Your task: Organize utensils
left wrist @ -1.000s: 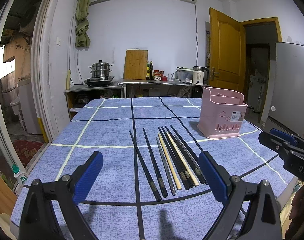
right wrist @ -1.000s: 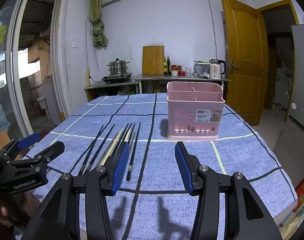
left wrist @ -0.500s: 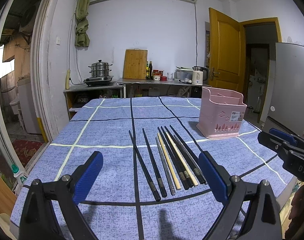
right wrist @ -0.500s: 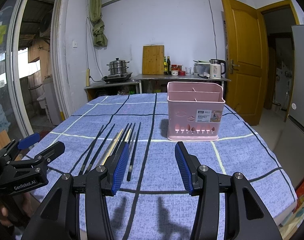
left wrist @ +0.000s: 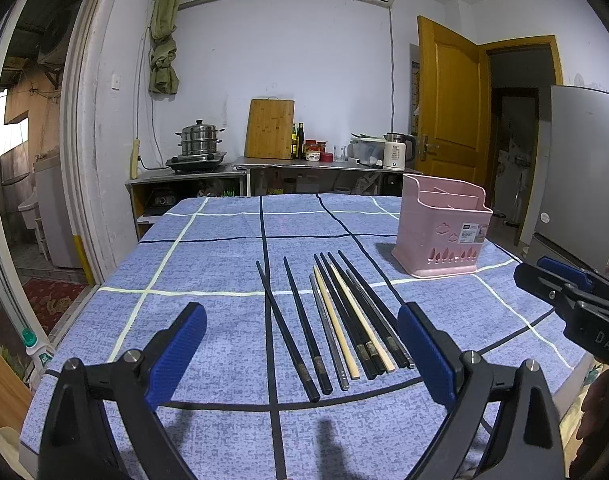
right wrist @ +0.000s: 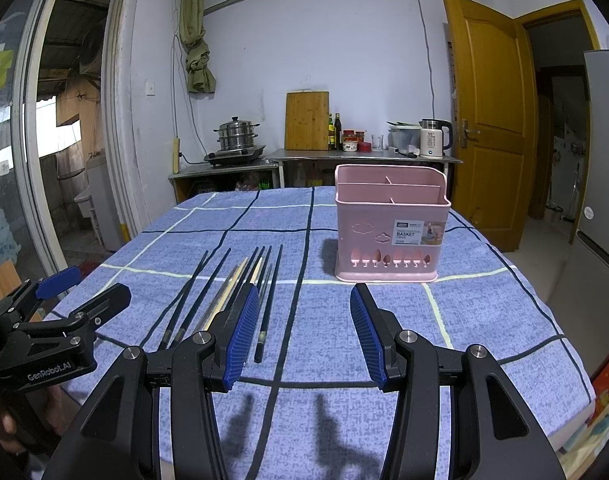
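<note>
Hovering over the near edge of the desk (left wrist: pixel 208 264), both tongs are spread wide w/ nothing between the pads: left tongs (left wrist: pixel 302 344) face the chopsticks (left wrist: pixel 336 316), right tongs (right wrist: pixel 304 328) sit a bit to the side, facing the gap between the chopsticks and the pink basket (right wrist: pixel 390 232). Using the basket as landmark: chopsticks lie flat on the blue checked cloth, near side and to its left in the right-wrist view, roughly parallel, fanned, tips pointing away; mix of black, pale wood and a metal-looking one. Basket stands upright, divided compartments look empty, though the insides are only partly visible. Judgement: nothing sorted yet, first pick is the step in hand. To do it well, prob. take one stick at a time from the outer edge of the row, e.g. the lone black one farthest from the basket, since the middle ones lie touching & a wide pinch would drag neighbours. Come in low, pads across the shaft near the thick end, close firmly, thin round sticks roll. Then tip it upright & drop thick end down into one compartment
</note>
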`<state>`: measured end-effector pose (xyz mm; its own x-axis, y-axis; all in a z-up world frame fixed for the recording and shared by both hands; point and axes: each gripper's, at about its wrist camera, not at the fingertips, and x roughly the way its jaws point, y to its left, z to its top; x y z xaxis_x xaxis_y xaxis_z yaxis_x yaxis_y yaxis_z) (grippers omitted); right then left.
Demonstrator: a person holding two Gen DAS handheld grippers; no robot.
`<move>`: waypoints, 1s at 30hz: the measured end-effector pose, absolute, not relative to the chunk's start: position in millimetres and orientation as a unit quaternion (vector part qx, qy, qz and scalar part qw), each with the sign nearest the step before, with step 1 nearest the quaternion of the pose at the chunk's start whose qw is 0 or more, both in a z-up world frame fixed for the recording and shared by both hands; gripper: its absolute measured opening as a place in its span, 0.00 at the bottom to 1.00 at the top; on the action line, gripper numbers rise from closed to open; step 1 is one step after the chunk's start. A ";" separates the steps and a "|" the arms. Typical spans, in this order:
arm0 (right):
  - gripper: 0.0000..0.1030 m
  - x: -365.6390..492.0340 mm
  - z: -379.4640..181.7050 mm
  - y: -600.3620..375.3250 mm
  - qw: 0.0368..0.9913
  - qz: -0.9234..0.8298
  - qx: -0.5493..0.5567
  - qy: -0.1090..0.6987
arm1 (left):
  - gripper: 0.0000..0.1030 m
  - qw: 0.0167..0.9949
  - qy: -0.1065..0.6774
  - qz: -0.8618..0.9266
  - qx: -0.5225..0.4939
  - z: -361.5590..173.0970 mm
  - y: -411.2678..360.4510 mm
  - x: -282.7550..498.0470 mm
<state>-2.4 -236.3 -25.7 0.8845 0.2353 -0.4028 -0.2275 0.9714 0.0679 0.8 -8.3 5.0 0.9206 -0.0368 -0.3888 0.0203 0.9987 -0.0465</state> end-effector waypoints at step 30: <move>0.48 -1.1 -26.7 -233.3 0.970 0.122 0.009 0.212 | 0.95 0.979 0.204 -0.014 -0.022 2.1 -8.2 1.7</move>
